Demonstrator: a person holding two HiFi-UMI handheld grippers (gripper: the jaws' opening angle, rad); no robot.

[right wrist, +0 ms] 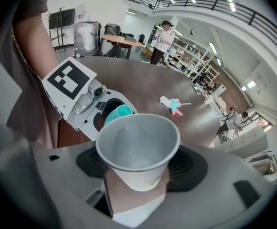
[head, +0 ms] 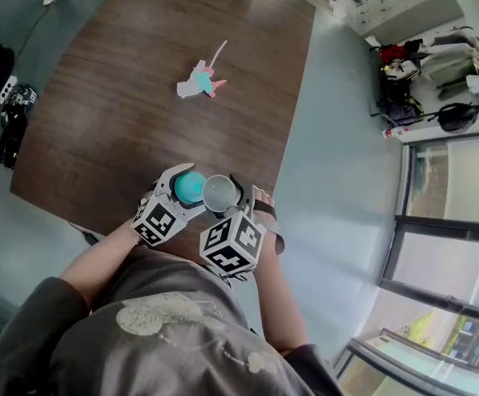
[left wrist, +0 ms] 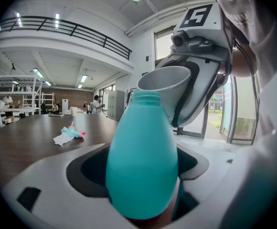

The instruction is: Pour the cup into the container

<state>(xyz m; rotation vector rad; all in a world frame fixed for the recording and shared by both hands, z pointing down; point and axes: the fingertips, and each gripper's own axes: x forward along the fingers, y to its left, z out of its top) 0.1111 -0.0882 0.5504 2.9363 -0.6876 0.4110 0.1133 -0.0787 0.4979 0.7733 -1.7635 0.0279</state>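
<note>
R tongs [head: 221,195] clamp grey paper cup [right wrist: 138,147], L tongs [head: 188,186] clamp teal plastic bottle [left wrist: 142,166]; cup rim just by bottle mouth. Prob. pour starting; next needs more tilt.

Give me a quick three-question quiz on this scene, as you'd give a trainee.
1. True or false: the left gripper is empty.
2. Which one holds the cup? A) left gripper B) right gripper C) neither
3. Fill in: the cup's rim is close to the bottle's ____.
Key: 1 false, it holds the bottle; 2 B; 3 mouth.
</note>
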